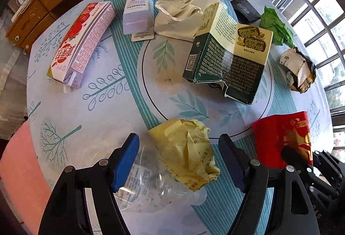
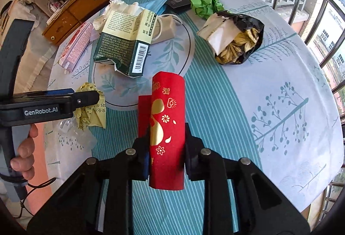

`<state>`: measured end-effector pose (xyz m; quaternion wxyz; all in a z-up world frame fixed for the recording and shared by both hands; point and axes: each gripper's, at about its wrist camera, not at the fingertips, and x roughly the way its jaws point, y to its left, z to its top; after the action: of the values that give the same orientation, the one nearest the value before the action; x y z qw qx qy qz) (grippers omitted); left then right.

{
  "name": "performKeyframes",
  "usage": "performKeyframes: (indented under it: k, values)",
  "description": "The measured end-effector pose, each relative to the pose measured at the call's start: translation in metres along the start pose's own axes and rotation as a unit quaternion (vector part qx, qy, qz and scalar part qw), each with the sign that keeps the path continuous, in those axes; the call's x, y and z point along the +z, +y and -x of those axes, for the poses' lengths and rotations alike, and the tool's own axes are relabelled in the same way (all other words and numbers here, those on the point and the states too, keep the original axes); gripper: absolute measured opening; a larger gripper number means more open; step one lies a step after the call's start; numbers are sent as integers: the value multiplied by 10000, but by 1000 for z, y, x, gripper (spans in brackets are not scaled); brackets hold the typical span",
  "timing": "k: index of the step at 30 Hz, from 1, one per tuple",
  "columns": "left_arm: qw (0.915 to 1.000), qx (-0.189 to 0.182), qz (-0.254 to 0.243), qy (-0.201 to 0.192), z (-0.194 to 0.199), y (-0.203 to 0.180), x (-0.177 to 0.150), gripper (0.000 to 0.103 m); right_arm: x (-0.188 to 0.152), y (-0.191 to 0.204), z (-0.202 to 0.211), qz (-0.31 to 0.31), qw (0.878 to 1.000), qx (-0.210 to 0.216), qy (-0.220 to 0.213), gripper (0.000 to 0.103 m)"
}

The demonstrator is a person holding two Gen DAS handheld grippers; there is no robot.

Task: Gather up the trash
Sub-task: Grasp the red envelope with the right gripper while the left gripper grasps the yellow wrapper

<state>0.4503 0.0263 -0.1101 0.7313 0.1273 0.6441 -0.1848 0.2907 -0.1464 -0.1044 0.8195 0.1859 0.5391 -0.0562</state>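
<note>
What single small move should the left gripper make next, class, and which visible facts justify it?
Probably lower and close on the crumpled yellow wrapper: the left gripper stands open with its fingers either side of it, while the right gripper is already shut on the red envelope.

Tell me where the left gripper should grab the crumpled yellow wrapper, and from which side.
Come straight down on the crumpled yellow wrapper and pinch its raised middle ridge. It lies bunched on the table, partly over a clear plastic bag, and the open left gripper already straddles it from above. A low side approach would probably snag the bag.
</note>
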Motion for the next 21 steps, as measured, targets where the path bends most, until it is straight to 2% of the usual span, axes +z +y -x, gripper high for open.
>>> performKeyframes:
  k: [2,5,6,7,8,14,21]
  values:
    - [9999,61,-53,112,-8,-4,2,73,-2,-4,3,-70,10000,-3,-4,20]
    - [9994,78,-69,337,-21,-9,4,62,-5,-10,6,-131,9999,-15,3,20]
    - [9992,30,-43,393,-25,-10,4,55,-6,-11,7,-140,9999,-19,9,20]
    - [9992,32,-18,404,-27,-10,4,55,-6,-11,7,-147,9999,-18,10,20]
    - [9995,51,-22,323,-25,-11,5,47,-7,-12,8,-152,9999,-11,7,20]
    - [9999,32,0,137,-18,-11,4,40,-11,-8,13,-89,9999,59,-25,19]
    - [9983,142,267,-503,35,-4,-13,39,-13,0,28,96,9996,263,-55,19]
